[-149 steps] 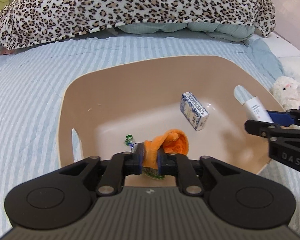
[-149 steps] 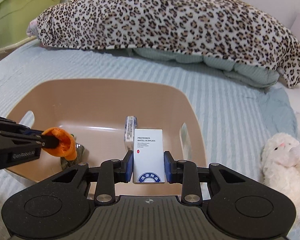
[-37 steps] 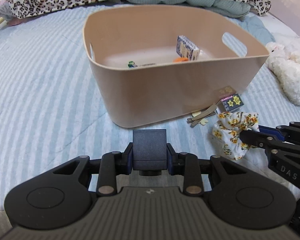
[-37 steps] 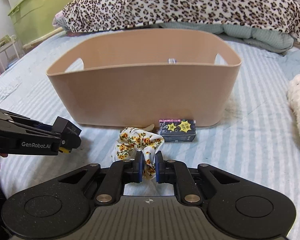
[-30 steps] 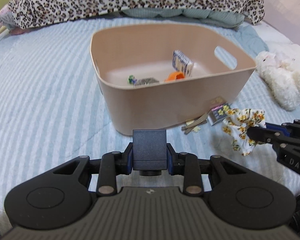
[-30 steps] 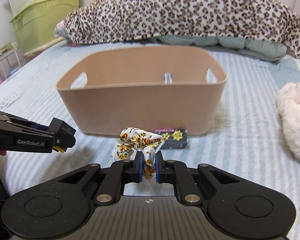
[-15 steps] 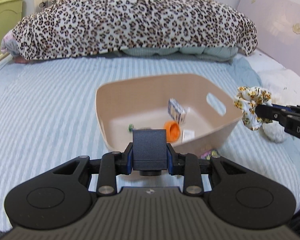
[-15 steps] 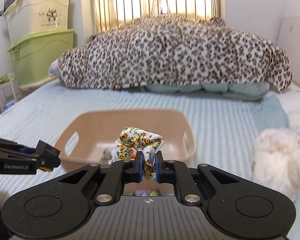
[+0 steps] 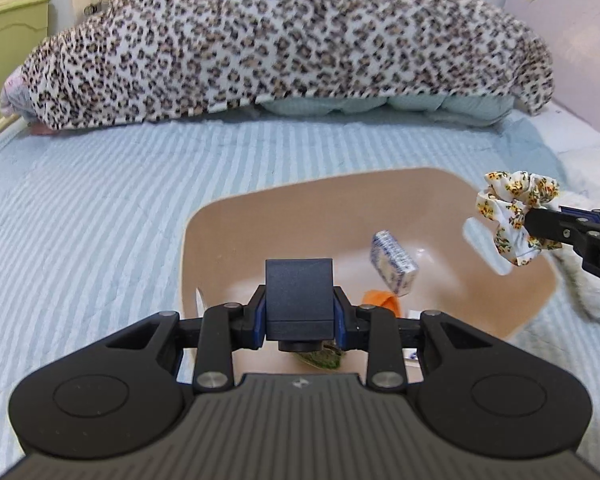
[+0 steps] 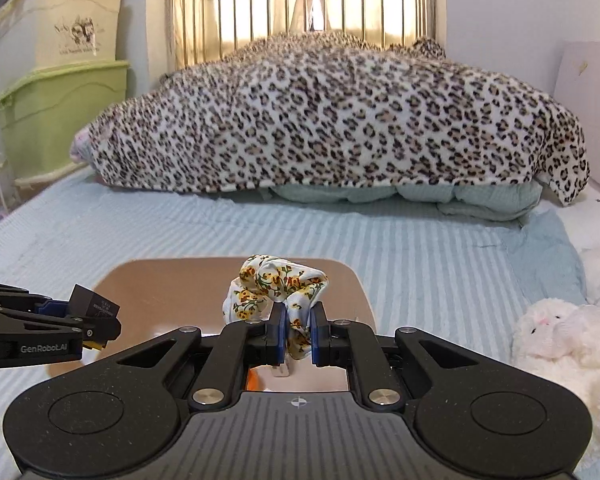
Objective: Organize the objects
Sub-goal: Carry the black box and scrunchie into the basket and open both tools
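A tan plastic basket (image 9: 284, 208) stands on the striped bed; it also shows in the right wrist view (image 10: 172, 276). Inside it lie a blue-and-white box (image 9: 394, 268), an orange item (image 9: 382, 302) and a green item (image 9: 320, 358). My left gripper (image 9: 300, 314) is shut on a dark blue box (image 9: 299, 300) above the basket's near edge. My right gripper (image 10: 298, 334) is shut on a white floral scrunchie (image 10: 274, 286) and holds it above the basket's right side; the scrunchie also shows in the left wrist view (image 9: 514, 212).
A leopard-print blanket (image 10: 332, 120) lies over pillows at the head of the bed. A white plush toy (image 10: 564, 332) lies to the right of the basket. Green and cream storage bins (image 10: 56, 88) stand at the left wall.
Both grippers have risen and moved forward over the basket, carrying the dark box and the scrunchie. The basket now lies lower and closer in both views.
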### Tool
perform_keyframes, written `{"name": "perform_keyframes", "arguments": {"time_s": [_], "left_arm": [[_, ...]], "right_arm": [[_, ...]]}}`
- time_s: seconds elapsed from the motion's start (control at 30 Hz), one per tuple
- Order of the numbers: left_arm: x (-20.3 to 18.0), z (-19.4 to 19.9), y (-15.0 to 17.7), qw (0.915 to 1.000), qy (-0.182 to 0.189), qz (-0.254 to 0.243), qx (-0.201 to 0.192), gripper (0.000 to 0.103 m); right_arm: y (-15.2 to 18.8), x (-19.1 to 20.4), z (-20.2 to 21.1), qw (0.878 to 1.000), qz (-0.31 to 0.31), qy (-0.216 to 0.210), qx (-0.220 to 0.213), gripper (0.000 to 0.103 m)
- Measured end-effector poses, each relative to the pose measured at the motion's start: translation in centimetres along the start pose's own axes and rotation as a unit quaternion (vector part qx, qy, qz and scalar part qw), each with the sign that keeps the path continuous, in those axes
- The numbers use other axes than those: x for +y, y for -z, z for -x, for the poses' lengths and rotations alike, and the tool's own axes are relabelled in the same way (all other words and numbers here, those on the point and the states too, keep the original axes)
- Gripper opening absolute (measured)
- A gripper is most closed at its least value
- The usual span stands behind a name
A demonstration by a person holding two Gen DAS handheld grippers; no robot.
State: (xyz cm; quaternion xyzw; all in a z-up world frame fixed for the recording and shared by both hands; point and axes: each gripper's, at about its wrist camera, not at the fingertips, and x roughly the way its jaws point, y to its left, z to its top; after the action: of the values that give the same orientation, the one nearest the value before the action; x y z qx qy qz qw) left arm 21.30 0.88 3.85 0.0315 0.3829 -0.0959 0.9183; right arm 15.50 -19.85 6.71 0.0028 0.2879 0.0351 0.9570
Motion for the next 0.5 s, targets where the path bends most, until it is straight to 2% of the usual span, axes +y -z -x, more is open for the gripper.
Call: {"name": "perform_keyframes", "arguments": {"time_s": [0.13, 0.27, 0.37, 0.5], "left_arm": [[0.0, -2.9, 0.1, 0.9997, -0.017, -0.008, 0.018, 0.033], [0.0, -4.9, 0.7, 0.999, -0.017, -0.003, 0.041, 0.033], [-0.2, -5.8, 1.2, 0.9983, -0.02, -0.004, 0.054, 0.033], [-0.5, -5.3, 1.6, 0.9987, -0.011, -0.001, 0.05, 0.034]], "right_arm": [[0.3, 0.2, -3.1, 1.0, 0.004, 0.006, 0.028, 0.011], [1.1, 0.4, -5.5, 0.998, 0.013, 0.014, 0.055, 0.011], [2.0, 0.7, -6.9, 0.996, 0.022, 0.019, 0.081, 0.011], [2.8, 0.7, -7.6, 0.995, 0.019, 0.016, 0.1, 0.016]]}}
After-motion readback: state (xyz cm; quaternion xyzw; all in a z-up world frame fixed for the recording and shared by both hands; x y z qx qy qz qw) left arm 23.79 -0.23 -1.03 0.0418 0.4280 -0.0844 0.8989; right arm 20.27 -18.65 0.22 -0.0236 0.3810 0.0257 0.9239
